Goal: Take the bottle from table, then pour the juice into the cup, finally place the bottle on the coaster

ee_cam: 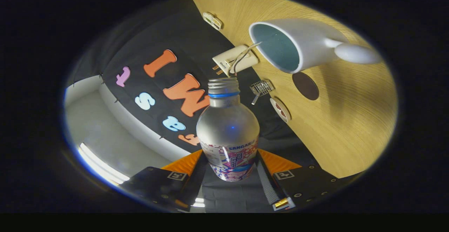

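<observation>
My gripper is shut on the bottle, both fingers pressed against its labelled lower part. The bottle is clear plastic with a blue neck ring and no cap, and its open mouth points away from me. The whole view is rolled over, so the wooden table stands steeply at the right. The white cup, teal inside and with a handle, sits on that table beyond the bottle's mouth and off to its right. A dark round coaster lies on the table just beside the cup.
A cream power adapter with wires lies at the table's edge near the cup. A small wire basket, a round white dish and a small white plug also sit along that edge.
</observation>
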A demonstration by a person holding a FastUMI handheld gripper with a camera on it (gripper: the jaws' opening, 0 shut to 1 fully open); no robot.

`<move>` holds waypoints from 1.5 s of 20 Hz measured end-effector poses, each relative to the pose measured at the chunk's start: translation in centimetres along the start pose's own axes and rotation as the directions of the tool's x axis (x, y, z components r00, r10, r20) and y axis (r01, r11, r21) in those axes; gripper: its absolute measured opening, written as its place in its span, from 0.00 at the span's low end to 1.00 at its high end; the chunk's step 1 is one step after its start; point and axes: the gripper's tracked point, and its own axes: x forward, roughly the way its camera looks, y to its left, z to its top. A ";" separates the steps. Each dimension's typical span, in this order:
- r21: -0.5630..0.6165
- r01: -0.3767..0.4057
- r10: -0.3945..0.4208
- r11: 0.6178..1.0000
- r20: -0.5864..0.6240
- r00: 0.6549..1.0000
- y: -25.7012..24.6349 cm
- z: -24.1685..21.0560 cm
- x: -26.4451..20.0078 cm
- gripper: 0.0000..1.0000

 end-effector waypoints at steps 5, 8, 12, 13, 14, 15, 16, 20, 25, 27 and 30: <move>0.019 -0.031 0.031 0.999 0.008 0.999 1.0 -0.2 0.1 0.75; 0.027 -0.043 0.042 0.999 0.012 0.999 1.3 -0.4 0.1 0.75; 0.029 -0.031 0.031 0.999 0.013 0.999 1.1 -0.6 0.5 0.75; 0.037 -0.036 0.035 0.999 0.015 0.999 1.3 -0.6 0.6 0.75; 0.040 -0.034 0.033 0.999 0.017 0.999 1.4 -0.5 0.4 0.75; 0.041 -0.037 0.036 0.998 0.020 0.999 1.4 -0.4 0.3 0.75; 0.043 -0.037 0.036 0.998 0.023 0.999 1.4 -0.4 0.2 0.75; 0.053 -0.044 0.043 0.998 0.028 0.999 1.7 -0.4 0.2 0.75; 0.071 -0.051 0.048 0.996 0.042 0.998 1.8 -0.1 0.1 0.75; 0.081 -0.060 0.057 0.995 0.046 0.997 2.3 -0.1 0.1 0.75; 0.080 -0.066 0.062 0.995 0.057 0.996 2.4 0.2 -0.3 0.75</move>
